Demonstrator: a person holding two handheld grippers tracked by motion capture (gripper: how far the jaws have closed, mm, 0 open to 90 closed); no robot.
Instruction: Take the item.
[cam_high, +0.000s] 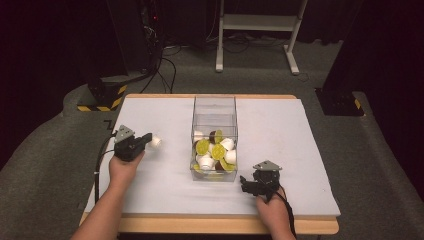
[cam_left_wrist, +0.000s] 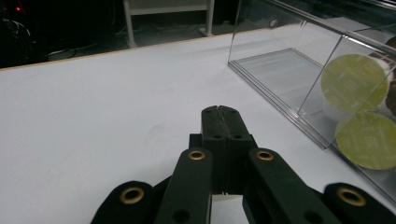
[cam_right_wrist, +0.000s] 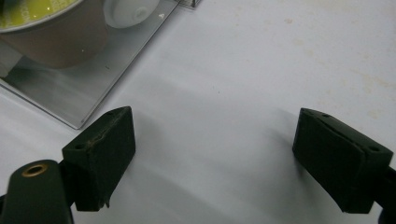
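A clear plastic box stands mid-table, its near half holding several capsules, white and brown, some with yellow-green lids. My left gripper is left of the box with its jaws shut; in the left gripper view its tips meet with nothing showing between them. One white capsule sits right at that tip; whether it is held I cannot tell. My right gripper rests open on the mat by the box's near right corner. In the right gripper view its jaws stand wide apart over bare mat.
A white mat covers the wooden table. The box wall and two green lids lie right of the left jaws. A brown capsule sits inside the box corner. A white stand and cables are on the floor beyond.
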